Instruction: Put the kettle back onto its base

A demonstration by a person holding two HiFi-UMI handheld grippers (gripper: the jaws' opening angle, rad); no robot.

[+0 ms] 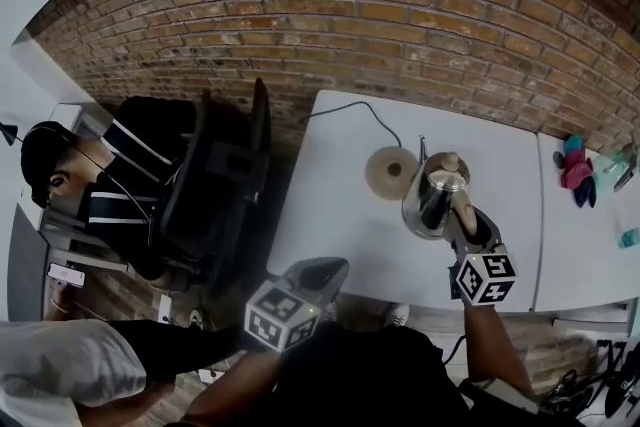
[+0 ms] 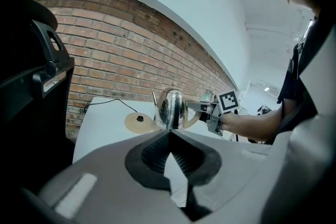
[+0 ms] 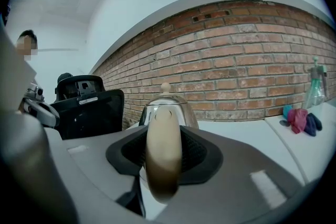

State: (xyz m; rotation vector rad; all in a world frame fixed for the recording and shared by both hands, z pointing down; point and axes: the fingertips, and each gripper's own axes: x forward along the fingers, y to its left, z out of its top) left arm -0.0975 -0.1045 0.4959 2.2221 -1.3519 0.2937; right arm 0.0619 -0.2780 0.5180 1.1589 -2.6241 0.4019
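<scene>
A shiny steel kettle (image 1: 432,197) with a tan handle (image 3: 164,157) is upright just right of its round tan base (image 1: 391,171) on the white table (image 1: 330,215). Whether it rests on the table or hangs just above it, I cannot tell. My right gripper (image 1: 468,227) is shut on the handle, which fills the gap between its pads in the right gripper view. My left gripper (image 1: 318,272) hangs at the table's near edge, shut with nothing in it. From the left gripper view the kettle (image 2: 170,108) stands beside the base (image 2: 139,122), with the right gripper (image 2: 200,107) on its handle.
A black cord (image 1: 372,115) runs from the base toward the brick wall. A black office chair (image 1: 225,177) and a seated person (image 1: 105,185) are left of the table. Coloured cloths (image 1: 577,173) and a spray bottle (image 3: 316,89) lie on the adjoining table at right.
</scene>
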